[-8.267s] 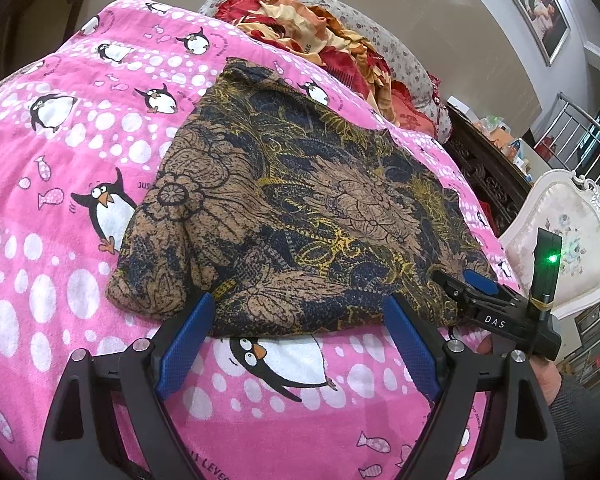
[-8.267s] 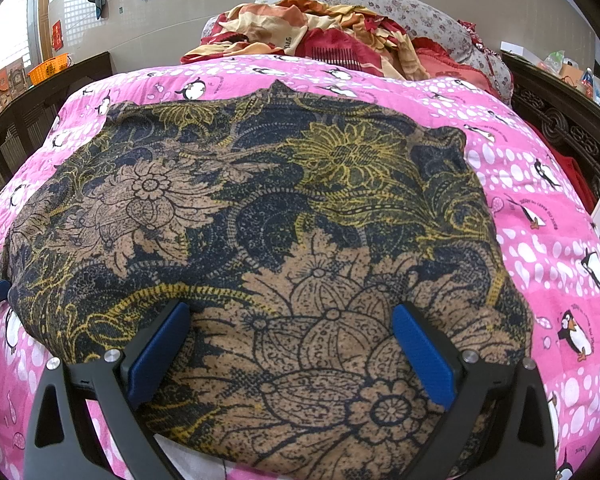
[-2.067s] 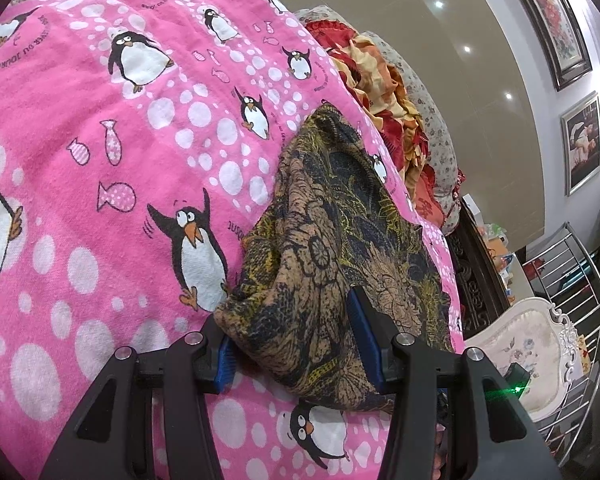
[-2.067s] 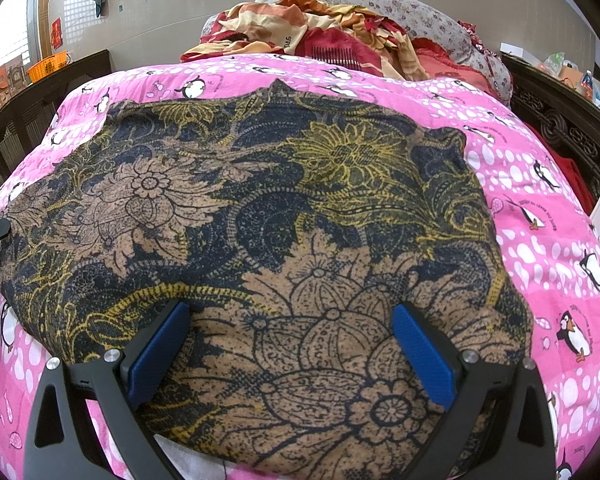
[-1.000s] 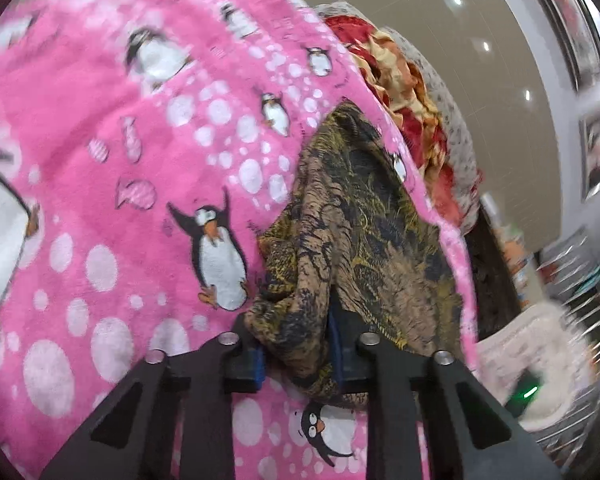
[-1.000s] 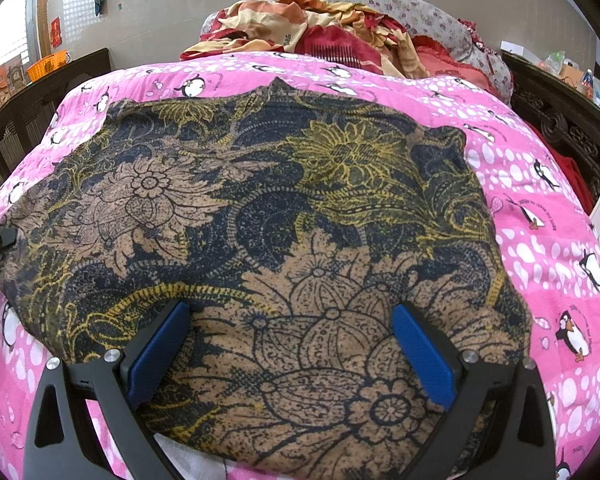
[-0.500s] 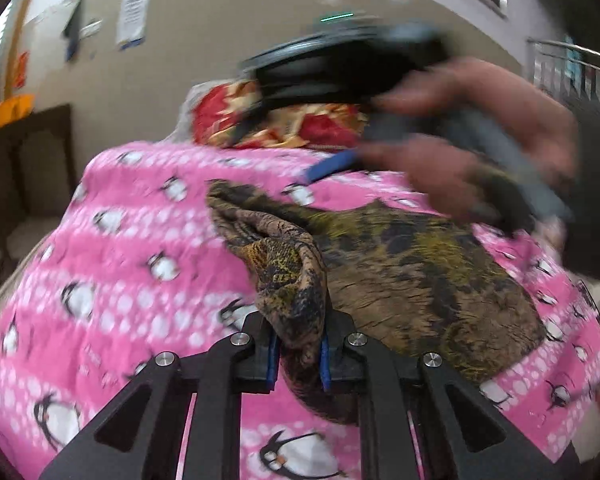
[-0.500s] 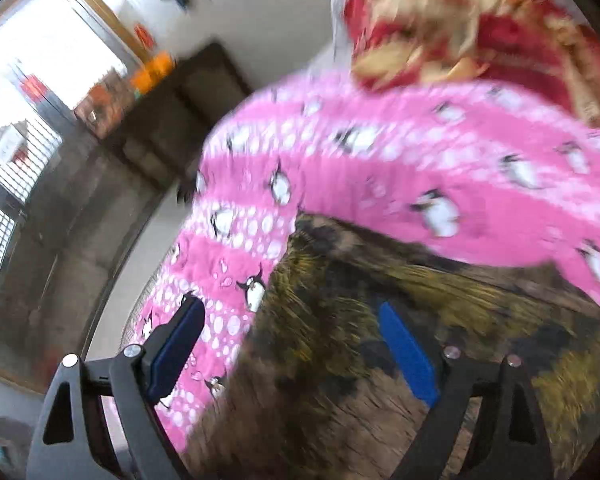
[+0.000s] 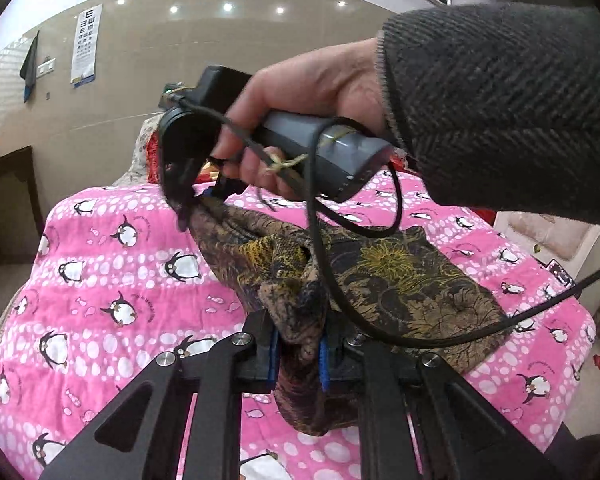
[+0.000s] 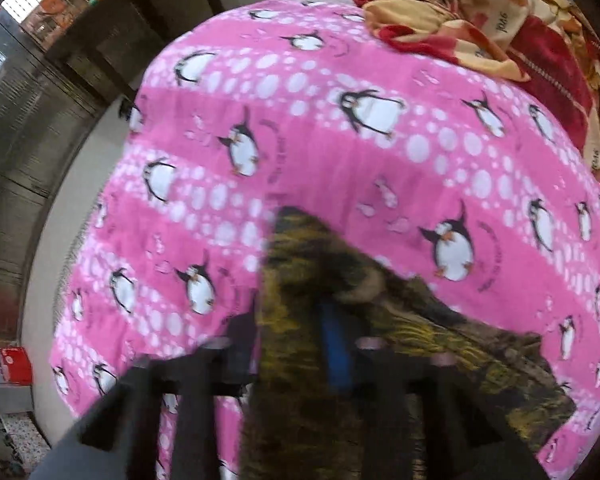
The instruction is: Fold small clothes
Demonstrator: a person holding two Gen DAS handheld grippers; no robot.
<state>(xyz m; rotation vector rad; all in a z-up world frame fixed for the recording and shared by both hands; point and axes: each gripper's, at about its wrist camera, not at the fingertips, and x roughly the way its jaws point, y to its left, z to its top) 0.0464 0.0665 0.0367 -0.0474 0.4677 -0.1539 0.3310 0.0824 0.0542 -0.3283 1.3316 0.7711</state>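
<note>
A dark floral cloth [image 9: 400, 280] lies on a pink penguin blanket [image 9: 120, 260]. My left gripper [image 9: 298, 348] is shut on a bunched corner of it, lifted off the bed. A person's hand [image 9: 312, 88] in a grey sleeve [image 9: 500, 100] holds my right gripper [image 9: 198, 200] nose-down over the cloth's far corner. In the blurred right wrist view, the right gripper [image 10: 292, 340] has its jaws closing, with the cloth [image 10: 440, 340] pinched between the pads. The cloth hangs in a ridge between the two grips. A black cable [image 9: 320, 260] droops across it.
Red and yellow bedding [image 10: 480, 12] is heaped at the head of the bed. Dark wooden furniture [image 9: 8, 192] stands left of the bed, beyond the blanket's edge [image 10: 112, 220]. A pale chair [image 9: 540, 232] sits at the right. Bare pink blanket [image 10: 340, 160] lies beyond the cloth.
My right gripper swung from the cloth's near edge to its far corner and closed there. My left gripper rolled upright and lifted its corner.
</note>
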